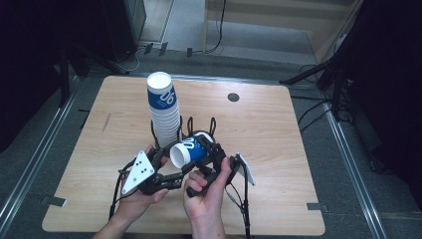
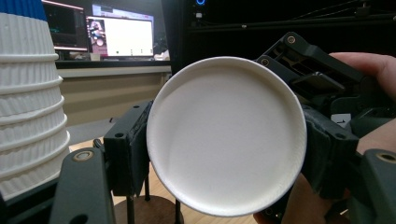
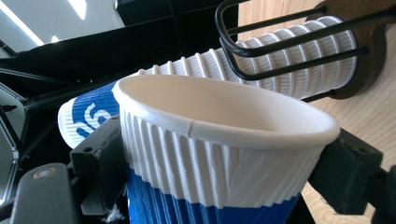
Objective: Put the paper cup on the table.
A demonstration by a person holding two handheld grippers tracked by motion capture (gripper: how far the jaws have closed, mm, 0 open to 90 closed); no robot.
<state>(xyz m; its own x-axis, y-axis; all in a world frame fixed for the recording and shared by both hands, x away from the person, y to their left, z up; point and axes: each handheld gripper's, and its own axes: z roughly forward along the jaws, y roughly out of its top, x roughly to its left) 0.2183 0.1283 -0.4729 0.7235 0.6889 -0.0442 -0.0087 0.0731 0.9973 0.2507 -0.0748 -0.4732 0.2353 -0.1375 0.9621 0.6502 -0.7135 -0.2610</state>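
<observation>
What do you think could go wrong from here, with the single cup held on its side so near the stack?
The right gripper clamps the ribbed paper cup across its thin wall; more squeeze could crush it. The tall stack in the wire holder stands close behind, so a careless swing might knock it over.

Left gripper (image 1: 166, 167): black linkage frame, grey three-cornered plate with dark dots, black trailing cable. Right gripper (image 1: 211, 158): black frame, pale plate, thin cable. Jaws black, with round metal screws. Forearms bare, no sleeves.
</observation>
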